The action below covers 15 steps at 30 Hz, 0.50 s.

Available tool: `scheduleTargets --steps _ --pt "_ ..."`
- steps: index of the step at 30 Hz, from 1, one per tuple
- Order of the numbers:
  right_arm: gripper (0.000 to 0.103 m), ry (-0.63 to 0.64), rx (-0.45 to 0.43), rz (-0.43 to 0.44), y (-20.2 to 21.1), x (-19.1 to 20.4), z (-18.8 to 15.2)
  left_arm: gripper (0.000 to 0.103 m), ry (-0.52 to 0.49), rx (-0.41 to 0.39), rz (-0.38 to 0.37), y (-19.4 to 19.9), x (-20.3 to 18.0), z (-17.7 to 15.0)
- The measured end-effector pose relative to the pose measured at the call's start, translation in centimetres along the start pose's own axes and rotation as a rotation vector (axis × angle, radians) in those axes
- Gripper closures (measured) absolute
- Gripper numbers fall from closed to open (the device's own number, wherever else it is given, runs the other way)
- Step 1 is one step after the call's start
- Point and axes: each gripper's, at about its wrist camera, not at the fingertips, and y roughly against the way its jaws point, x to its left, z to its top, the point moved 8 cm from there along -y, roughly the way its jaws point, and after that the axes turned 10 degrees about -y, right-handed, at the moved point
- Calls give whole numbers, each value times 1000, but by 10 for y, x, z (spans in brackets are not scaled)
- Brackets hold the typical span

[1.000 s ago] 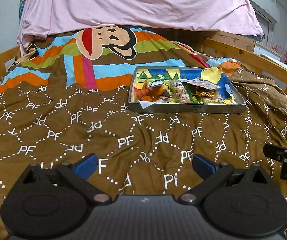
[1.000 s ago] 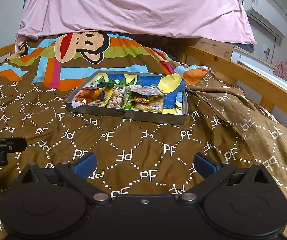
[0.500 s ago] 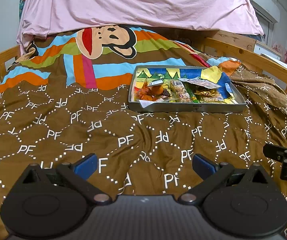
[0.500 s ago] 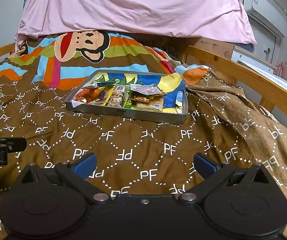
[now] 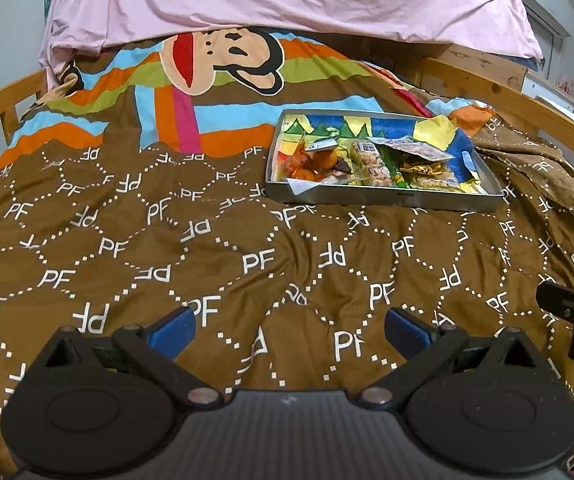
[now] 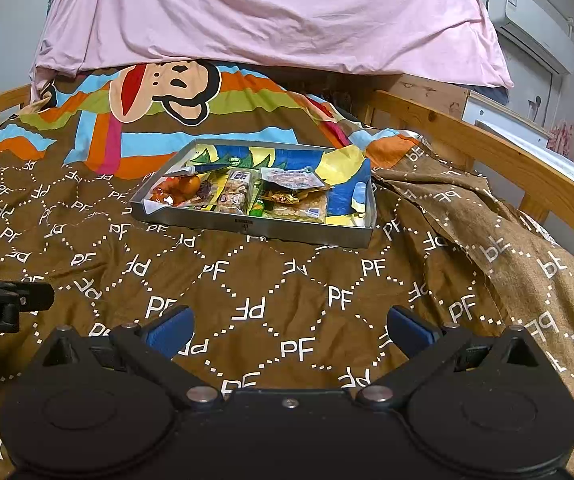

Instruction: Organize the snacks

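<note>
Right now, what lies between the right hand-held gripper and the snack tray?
Only brown blanket between right hand-held gripper and tray, per right wrist view.

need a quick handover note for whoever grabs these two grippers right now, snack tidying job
Left gripper: open, empty, above the brown blanket, short of the tray.
Right gripper: open, empty, likewise short of the tray.
Metal tray sits on the blanket ahead; snack packets lie crowded along its near side, orange ones at its left end.
Done: no snack is gripped or outside the tray.
Left: reach the tray and sort the packets.
</note>
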Motion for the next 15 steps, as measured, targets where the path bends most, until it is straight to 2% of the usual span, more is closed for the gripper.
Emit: scheduleTargets --steps 15 --pt "1 2 2 0 -1 0 -1 0 -15 3 -17 0 -4 0"
